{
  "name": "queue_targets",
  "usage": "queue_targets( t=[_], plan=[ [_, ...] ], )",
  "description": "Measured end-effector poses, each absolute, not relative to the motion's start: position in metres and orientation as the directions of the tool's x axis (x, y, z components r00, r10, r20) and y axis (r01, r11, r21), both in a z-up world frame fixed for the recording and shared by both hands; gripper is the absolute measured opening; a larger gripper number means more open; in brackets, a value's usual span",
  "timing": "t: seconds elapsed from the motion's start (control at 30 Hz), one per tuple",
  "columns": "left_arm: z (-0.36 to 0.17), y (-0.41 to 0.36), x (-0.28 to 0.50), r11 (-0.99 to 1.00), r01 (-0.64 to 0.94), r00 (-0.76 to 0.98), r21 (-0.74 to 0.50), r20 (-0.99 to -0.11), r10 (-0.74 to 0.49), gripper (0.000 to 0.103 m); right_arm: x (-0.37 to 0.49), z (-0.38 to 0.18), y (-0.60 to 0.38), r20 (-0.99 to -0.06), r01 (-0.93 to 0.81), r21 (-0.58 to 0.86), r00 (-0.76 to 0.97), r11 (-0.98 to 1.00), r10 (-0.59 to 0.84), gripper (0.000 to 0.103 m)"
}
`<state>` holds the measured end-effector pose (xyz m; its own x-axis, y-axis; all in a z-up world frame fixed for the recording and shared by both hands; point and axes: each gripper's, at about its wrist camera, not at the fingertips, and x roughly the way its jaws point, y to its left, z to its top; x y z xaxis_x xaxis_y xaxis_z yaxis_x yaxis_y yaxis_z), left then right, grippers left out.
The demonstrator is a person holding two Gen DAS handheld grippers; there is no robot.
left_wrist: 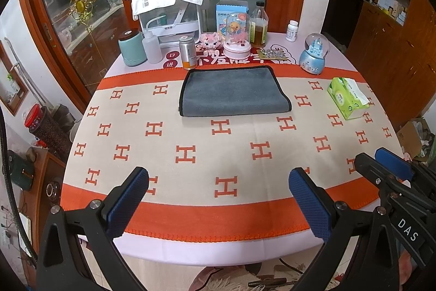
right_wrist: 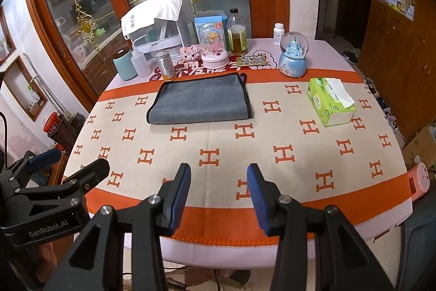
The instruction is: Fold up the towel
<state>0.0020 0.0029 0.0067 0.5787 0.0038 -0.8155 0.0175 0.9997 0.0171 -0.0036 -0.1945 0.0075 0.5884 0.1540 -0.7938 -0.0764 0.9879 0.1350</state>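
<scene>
Behind the folded grey microfibre towel with black edging (left_wrist: 234, 92) (right_wrist: 200, 100) you have a row of containers. The glass bottle with a black cap (left_wrist: 259, 25) (right_wrist: 237, 32) is part filled with amber liquid. The silver metal canister (left_wrist: 188, 52) (right_wrist: 166, 64) shows an orange band at its base. The teal lidded jar (left_wrist: 132, 48) (right_wrist: 124, 64) and the translucent white squeeze bottle (left_wrist: 152, 45) (right_wrist: 140, 64) do not show their contents. The white plastic rack draped with a white cloth (left_wrist: 171, 10) (right_wrist: 158, 23) holds items too blurred to name. Beside the bottle stand a clear dome with a yellow duck on a pink base (left_wrist: 237, 34) (right_wrist: 214, 45) and a small white pill bottle (left_wrist: 292, 30) (right_wrist: 278, 33).

To the towel's right are a blue snow globe with a castle (left_wrist: 314, 53) (right_wrist: 294, 56) and, well apart from the towel, a green pack of tissues (left_wrist: 347, 97) (right_wrist: 331, 101). Nothing stands between your grippers and the towel.

The towel lies flat on the far half of the orange-and-cream H-patterned tablecloth (left_wrist: 218, 154) (right_wrist: 245, 154), its far edge near the canister and its fold on the near side. The cloth from the towel to the near orange border is bare.

Your left gripper (left_wrist: 218, 198) (right_wrist: 62, 161) hangs over the near table edge with fingers spread wide, holding nothing. Your right gripper (right_wrist: 218, 195) (left_wrist: 381, 160), just beside it, has its fingers apart at a moderate gap, also holding nothing.
</scene>
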Motion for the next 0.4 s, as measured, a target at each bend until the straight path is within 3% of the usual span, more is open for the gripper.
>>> queue_targets(
  t=[0.4],
  plan=[
    [0.0019, 0.0060, 0.0006, 1.000, -0.010, 0.571, 0.003, -0.821, 0.009, 0.102, -0.0037, 0.0069, -0.1941, -0.795, -0.076, 0.137, 0.587, 0.988, 0.156, 0.043]
  ],
)
